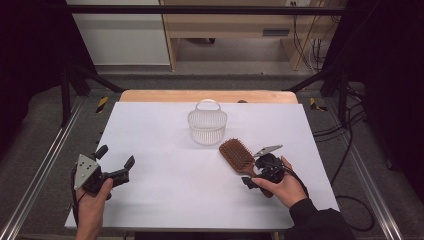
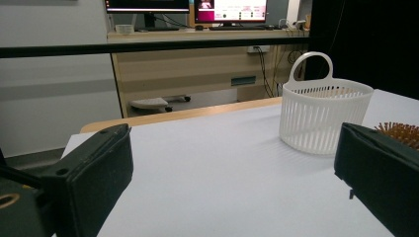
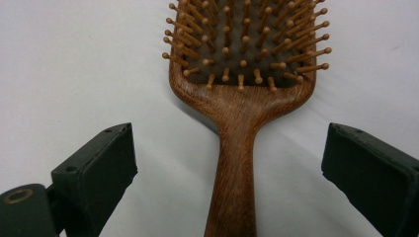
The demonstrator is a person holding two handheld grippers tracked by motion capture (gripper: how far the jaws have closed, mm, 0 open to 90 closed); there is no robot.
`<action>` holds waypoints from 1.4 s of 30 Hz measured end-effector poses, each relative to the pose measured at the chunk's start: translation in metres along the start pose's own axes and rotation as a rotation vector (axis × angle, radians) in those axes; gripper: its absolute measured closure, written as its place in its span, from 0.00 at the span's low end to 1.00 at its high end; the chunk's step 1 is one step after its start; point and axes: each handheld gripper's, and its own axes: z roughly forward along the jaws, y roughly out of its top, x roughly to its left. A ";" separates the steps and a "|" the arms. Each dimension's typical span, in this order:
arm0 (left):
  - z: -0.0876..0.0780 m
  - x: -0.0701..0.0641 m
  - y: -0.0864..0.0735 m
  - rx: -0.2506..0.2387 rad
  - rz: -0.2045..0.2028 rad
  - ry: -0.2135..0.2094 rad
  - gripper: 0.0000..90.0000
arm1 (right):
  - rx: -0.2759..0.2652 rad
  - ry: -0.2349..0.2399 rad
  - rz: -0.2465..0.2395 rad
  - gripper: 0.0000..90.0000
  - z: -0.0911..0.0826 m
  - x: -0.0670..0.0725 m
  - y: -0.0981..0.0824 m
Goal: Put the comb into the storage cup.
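A wooden hairbrush (image 1: 237,156) lies bristles up on the white table, to the right of centre, with its handle pointing toward the person. My right gripper (image 1: 253,171) is open and straddles that handle. In the right gripper view the handle (image 3: 236,163) runs up between the two black jaws of the right gripper (image 3: 230,168), with a gap on each side. A white slatted basket (image 1: 207,125) with a loop handle stands upright behind the brush. My left gripper (image 1: 116,156) is open and holds nothing at the near left. The left gripper (image 2: 234,163) faces the basket (image 2: 323,116) and the brush bristles (image 2: 400,133).
The white table top (image 1: 165,195) has a wooden strip (image 1: 200,96) along its far edge and metal rails (image 1: 45,165) on both sides. Beyond the table stand a wooden desk (image 2: 197,64) with monitors and some cables.
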 end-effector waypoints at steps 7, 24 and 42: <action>0.000 0.000 0.000 0.000 0.002 -0.001 0.02 | 0.018 -0.003 -0.004 0.08 0.004 0.001 0.001; 0.000 0.000 0.000 0.000 0.007 -0.002 0.02 | 0.079 -0.024 0.000 0.30 0.013 0.002 0.005; 0.001 -0.001 -0.001 0.004 0.005 -0.007 0.02 | 0.157 -0.068 -0.040 0.72 0.012 0.002 0.012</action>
